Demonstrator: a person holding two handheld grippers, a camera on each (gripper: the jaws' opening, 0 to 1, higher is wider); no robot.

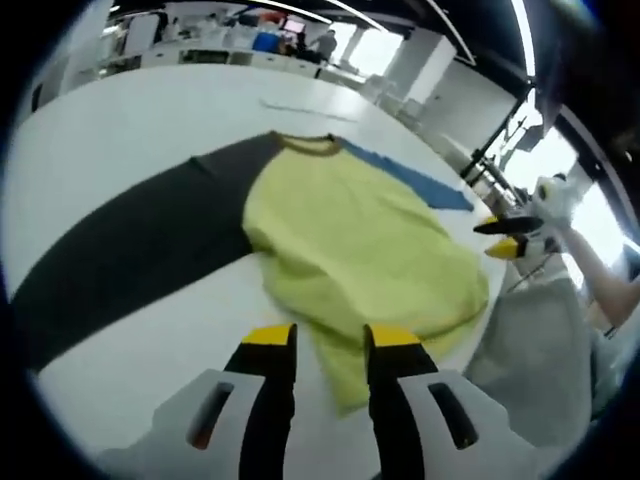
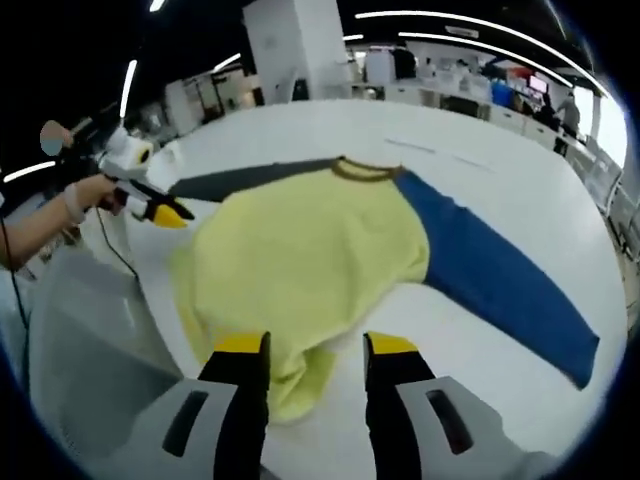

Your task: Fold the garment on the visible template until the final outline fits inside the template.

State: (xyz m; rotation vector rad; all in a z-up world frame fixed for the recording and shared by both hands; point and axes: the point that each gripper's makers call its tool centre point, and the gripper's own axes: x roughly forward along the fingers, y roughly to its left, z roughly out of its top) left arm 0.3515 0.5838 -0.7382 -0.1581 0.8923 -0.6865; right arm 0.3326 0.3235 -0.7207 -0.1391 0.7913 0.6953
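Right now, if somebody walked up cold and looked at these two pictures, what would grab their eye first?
The yellow-bodied shirt spread on the white table, hem rumpled toward the near edge. Its sleeves differ: a blue sleeve runs out to one side, a dark charcoal sleeve to the other. The yellow-tipped left gripper and right gripper both hang open just short of the hem.
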